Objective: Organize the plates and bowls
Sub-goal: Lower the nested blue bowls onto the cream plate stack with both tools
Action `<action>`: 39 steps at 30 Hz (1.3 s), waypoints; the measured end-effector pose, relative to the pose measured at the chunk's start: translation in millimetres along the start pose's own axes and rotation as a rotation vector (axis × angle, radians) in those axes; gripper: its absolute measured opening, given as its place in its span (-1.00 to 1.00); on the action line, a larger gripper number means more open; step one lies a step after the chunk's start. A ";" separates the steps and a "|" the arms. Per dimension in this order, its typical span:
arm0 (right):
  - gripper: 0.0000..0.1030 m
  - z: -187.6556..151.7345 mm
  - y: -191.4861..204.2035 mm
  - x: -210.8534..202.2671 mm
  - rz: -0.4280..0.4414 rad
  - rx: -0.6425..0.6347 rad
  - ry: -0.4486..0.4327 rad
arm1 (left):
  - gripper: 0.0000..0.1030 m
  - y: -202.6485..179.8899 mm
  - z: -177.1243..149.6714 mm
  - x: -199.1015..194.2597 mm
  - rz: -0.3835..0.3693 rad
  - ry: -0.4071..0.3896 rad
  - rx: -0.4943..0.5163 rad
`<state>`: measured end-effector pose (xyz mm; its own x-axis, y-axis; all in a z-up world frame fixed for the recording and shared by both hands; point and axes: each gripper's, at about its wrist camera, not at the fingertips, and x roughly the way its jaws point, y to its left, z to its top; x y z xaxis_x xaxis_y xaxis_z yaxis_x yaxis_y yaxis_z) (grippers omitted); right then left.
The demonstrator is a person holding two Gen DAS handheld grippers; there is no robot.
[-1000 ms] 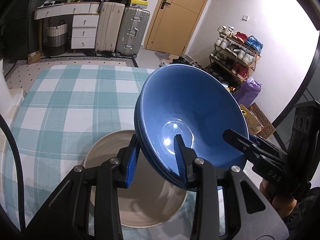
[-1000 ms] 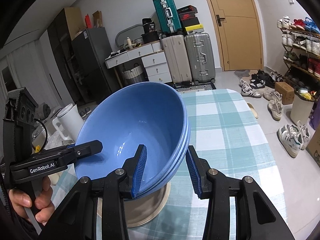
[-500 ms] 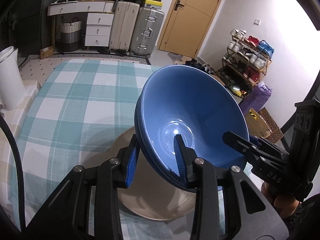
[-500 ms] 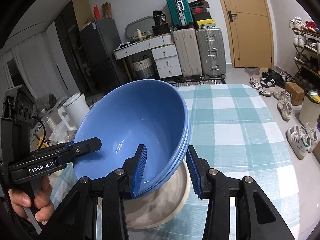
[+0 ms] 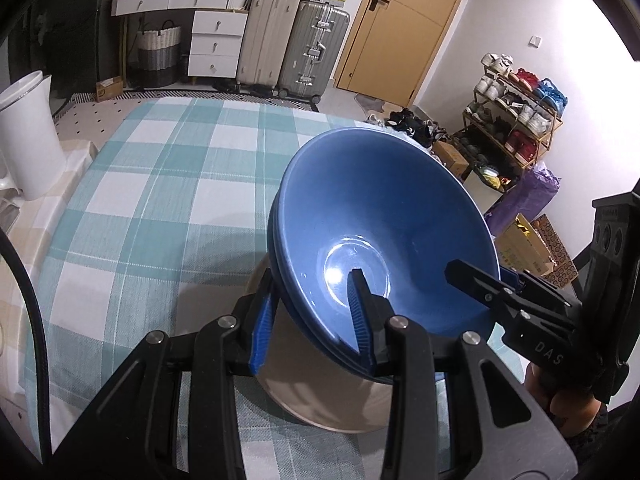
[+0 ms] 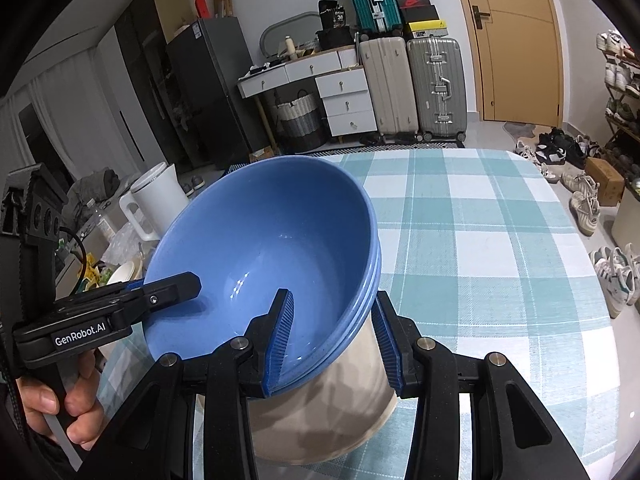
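- The step in hand looked like stacking: the nested blue bowls point(image 5: 384, 236) hung tilted over the beige plate point(image 5: 320, 412) on the checked tablecloth point(image 5: 160, 184).
- The left gripper point(image 5: 310, 322) pinched the stack's near rim, one pad inside and one outside.
- The right gripper point(image 6: 332, 340) clamped the opposite rim likewise.
- Next, I'd judge, both hands needed to level the bowls, seat them centred on the plate, then let go together.
- A white kettle point(image 6: 154, 200) stood well off the table.

Left black two-finger tool point(image 5: 310, 320) with blue pads clamps one rim, angled downward. Right black tool point(image 6: 332, 340) clamps the opposite rim, angled downward. Bare hand point(image 6: 60, 408) grips the left handle.
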<state>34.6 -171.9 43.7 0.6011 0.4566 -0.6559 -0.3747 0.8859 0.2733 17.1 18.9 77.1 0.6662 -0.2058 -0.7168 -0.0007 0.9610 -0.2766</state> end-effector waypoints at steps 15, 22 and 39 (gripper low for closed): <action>-0.20 -2.6 -6.9 13.4 -0.006 0.017 0.042 | -0.39 4.1 0.4 20.1 -0.008 0.038 -0.011; -0.20 0.7 -10.6 17.4 -0.011 0.025 0.042 | -0.39 3.7 8.5 28.9 -0.009 0.034 -0.008; -0.08 1.2 -4.6 15.8 -0.041 -0.028 0.023 | -0.17 2.7 11.8 28.8 0.000 -0.016 0.048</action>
<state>46.6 -168.7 32.9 0.6003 0.4175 -0.6822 -0.3699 0.9012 0.2260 45.1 17.7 63.3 0.6780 -0.2035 -0.7063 0.0348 0.9687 -0.2456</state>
